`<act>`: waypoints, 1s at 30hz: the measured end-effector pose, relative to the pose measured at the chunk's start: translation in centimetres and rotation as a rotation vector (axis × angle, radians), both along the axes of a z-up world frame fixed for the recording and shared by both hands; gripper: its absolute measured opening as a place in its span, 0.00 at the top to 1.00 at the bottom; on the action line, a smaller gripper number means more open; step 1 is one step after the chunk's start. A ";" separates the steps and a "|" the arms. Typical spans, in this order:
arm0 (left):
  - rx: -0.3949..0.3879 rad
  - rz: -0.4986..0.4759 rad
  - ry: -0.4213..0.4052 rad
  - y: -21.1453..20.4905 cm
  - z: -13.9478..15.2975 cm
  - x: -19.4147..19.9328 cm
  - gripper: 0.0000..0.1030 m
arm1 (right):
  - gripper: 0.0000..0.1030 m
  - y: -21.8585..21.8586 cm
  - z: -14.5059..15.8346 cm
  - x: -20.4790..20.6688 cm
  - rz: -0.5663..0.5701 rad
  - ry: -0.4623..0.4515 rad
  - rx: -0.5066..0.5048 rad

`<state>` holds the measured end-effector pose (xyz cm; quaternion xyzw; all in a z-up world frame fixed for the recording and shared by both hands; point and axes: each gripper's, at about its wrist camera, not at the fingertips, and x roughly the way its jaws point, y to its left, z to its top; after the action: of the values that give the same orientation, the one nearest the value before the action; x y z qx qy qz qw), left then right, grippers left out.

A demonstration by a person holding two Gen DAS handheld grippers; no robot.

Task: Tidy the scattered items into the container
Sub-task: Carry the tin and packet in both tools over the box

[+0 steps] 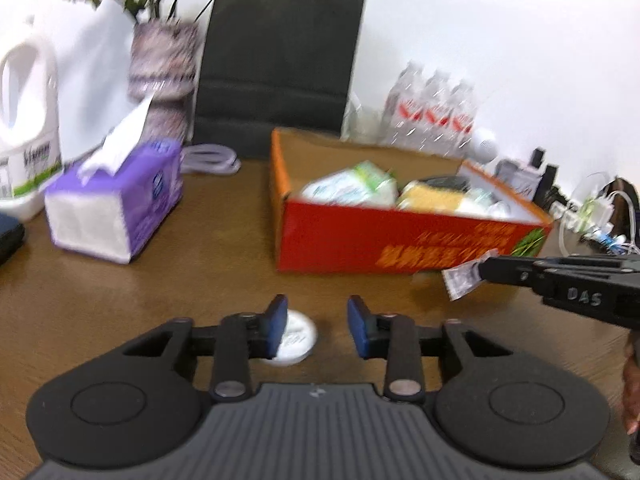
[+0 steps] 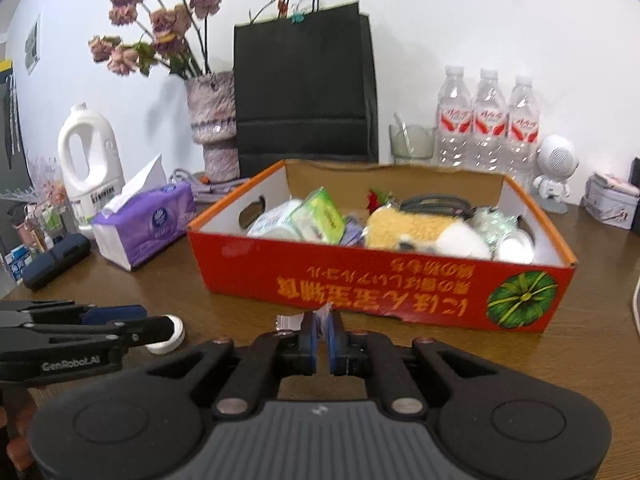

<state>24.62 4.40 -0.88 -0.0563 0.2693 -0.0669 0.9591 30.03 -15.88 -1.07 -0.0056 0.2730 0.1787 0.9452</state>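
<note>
right gripper (image 2: 322, 326): pinching a small sachet (image 2: 289, 322)
red box (image 2: 384, 284): mid-counter (image 2: 200, 300), filled
left gripper (image 2: 170, 330): beside a white cap (image 2: 168, 344)

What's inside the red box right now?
The red box holds a yellow-and-white plush toy, a green packet, a white pack and a dark strap. Anything beneath them is covered.

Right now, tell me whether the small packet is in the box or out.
Out. The small packet is pinched in the right gripper, in front of the red box's outer wall.
</note>
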 end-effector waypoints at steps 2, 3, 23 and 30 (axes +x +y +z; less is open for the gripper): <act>0.006 -0.019 -0.035 -0.8 1.0 -0.5 0.79 | 0.95 -0.6 0.6 -0.3 -0.006 -0.015 0.008; 0.010 -0.027 -0.046 -1.1 1.4 -0.7 0.80 | 0.95 -0.9 0.8 -0.4 -0.011 -0.022 0.010; 0.096 0.064 0.058 0.1 -1.7 0.6 0.62 | 0.95 -2.7 -0.5 -0.9 -0.022 0.006 0.045; 0.064 -0.037 -0.079 -1.7 2.7 -1.3 0.61 | 0.95 -3.3 0.9 -1.0 -0.020 -0.033 0.049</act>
<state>23.28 2.69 1.86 -0.0176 0.2344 -0.0783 0.9688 29.00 -19.14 -0.17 0.0176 0.2531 0.1758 0.9512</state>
